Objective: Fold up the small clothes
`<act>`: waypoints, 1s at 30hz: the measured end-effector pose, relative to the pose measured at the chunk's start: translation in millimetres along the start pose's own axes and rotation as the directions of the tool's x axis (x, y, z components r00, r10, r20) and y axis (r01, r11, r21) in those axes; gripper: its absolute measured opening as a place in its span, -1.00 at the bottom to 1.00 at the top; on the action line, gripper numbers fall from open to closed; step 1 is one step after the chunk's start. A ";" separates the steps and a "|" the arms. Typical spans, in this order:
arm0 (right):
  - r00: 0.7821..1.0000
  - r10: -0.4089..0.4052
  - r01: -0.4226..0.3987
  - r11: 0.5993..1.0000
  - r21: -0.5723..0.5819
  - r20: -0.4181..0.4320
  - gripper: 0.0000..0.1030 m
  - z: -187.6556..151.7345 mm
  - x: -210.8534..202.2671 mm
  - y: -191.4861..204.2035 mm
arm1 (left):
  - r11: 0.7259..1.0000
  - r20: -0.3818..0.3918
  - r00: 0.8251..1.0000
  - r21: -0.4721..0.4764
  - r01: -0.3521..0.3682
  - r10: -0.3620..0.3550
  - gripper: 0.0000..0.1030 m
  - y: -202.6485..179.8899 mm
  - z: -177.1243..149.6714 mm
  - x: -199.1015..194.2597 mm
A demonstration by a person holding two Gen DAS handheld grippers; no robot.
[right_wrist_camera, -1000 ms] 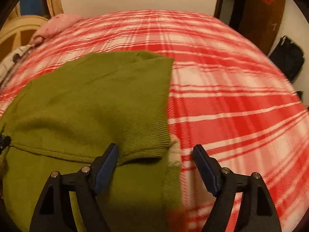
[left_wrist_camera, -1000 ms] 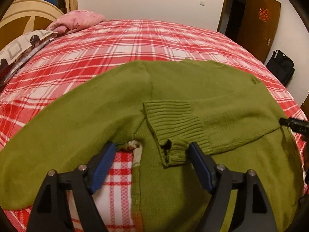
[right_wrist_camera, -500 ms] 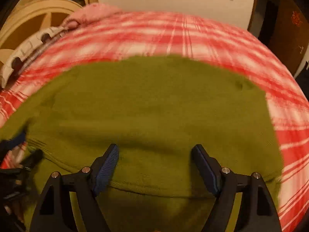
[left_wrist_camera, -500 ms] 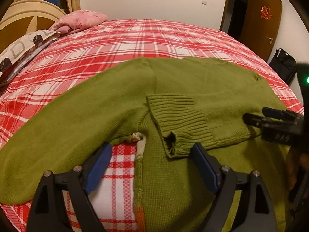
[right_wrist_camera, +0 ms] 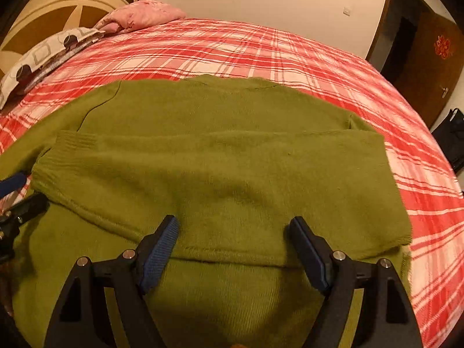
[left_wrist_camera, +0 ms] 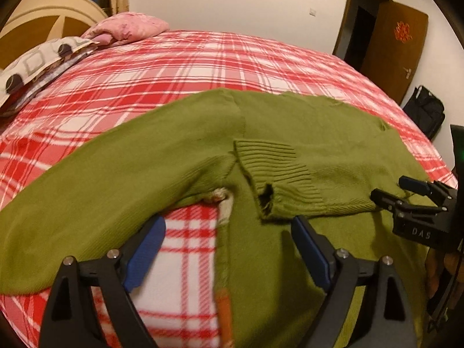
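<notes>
From the left wrist, the left gripper (left_wrist_camera: pixel 226 232) hung low in the frame with its jaws spread wide and nothing between them but bare bed (left_wrist_camera: pixel 203 66) plaid and the sweater's edge. The green sweater (left_wrist_camera: pixel 290 133) lay flat across the middle of the frame, one sleeve (left_wrist_camera: pixel 87 185) stretched toward the lower left, the other folded across the body so that its ribbed cuff (left_wrist_camera: pixel 275 171) sat at centre. The right gripper (left_wrist_camera: pixel 406 191) showed at the right edge over the sweater. Pillows (left_wrist_camera: pixel 127 26) lay at upper left.

From the right wrist, the right gripper (right_wrist_camera: pixel 233 232) stood at bottom centre, jaws apart, straddling the lower edge of the folded sleeve (right_wrist_camera: pixel 217 174) without pinching it. The sweater (right_wrist_camera: pixel 232 107) filled the middle of the frame on the bed (right_wrist_camera: pixel 319 58). The left gripper (right_wrist_camera: pixel 17 191) peeked in at the left edge.
</notes>
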State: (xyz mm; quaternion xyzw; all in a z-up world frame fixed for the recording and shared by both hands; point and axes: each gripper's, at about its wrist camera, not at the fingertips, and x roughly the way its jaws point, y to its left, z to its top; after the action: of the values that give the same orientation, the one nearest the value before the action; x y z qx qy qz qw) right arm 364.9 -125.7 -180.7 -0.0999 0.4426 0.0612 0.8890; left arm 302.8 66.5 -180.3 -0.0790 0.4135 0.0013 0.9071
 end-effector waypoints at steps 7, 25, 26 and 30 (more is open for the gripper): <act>0.985 0.171 -0.170 0.985 -0.041 0.030 0.38 33.1 -0.8 61.8 | 0.998 0.053 0.997 -0.048 -0.050 0.053 0.77 41.6 -18.2 -39.2; 0.969 0.247 -0.240 0.955 -0.175 0.018 -0.24 -24.7 -35.2 111.8 | 0.852 0.008 0.902 -0.333 -0.404 0.431 0.79 249.2 -75.0 -108.0; 0.966 0.256 -0.249 0.953 -0.170 0.019 -0.24 -27.4 -38.5 111.1 | 0.851 0.003 0.910 -0.355 -0.387 0.415 0.79 256.0 -78.5 -108.3; 0.960 0.275 -0.263 0.947 -0.182 0.046 -0.24 -41.5 -60.6 116.0 | 0.844 -0.010 0.938 -0.432 -0.317 0.346 0.79 269.6 -85.8 -98.2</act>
State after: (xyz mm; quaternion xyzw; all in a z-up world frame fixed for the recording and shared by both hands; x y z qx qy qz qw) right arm 273.5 -23.7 -171.1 -0.1138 0.4134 0.2240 0.8752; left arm 155.6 326.5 -200.4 -0.2031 0.3793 0.2512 0.8670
